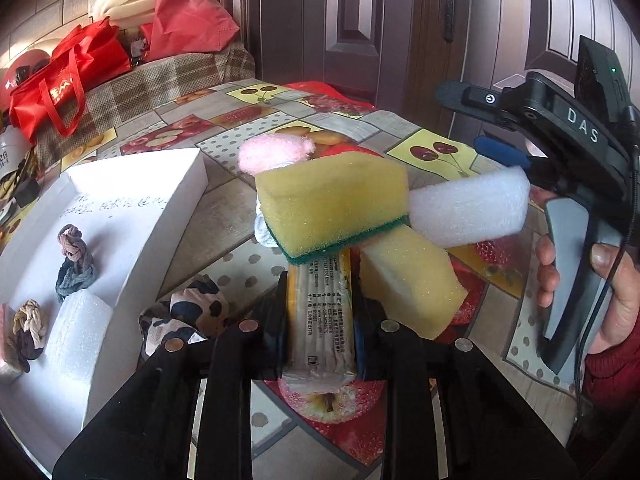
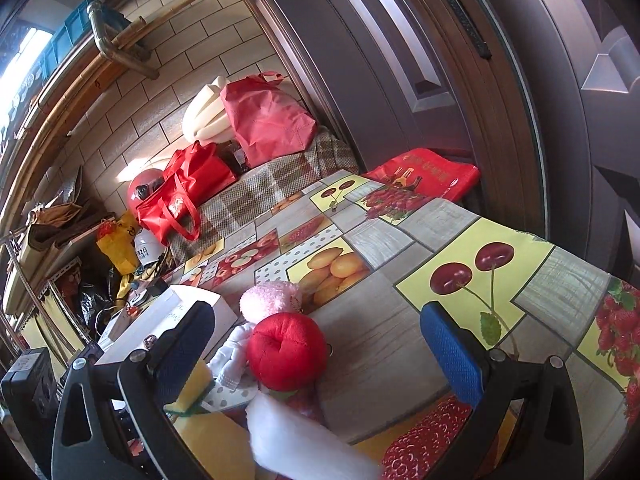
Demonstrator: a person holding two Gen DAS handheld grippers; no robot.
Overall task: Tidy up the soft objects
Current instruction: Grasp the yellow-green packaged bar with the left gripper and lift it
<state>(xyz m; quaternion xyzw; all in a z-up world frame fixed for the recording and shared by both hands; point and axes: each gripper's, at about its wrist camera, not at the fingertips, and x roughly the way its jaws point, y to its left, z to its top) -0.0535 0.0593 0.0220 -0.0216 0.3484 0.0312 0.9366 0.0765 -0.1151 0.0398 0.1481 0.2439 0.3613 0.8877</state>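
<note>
Clamping a wrapped tissue pack (image 1: 320, 312) lengthwise, the left gripper (image 1: 320, 332) has its jaws closed on both long sides — a hold suited to lifting it clear of the pile. Just beyond, a yellow-green scouring sponge (image 1: 332, 208) rests across the pack's far end, likely to shift when it moves. To the left, the white box (image 1: 176, 216) already holds knotted socks (image 1: 74, 264) and a foam block (image 1: 78, 332). Right of the pile, the right gripper (image 2: 320, 344) stands open around a red plush apple (image 2: 286, 350), holding nothing.
</note>
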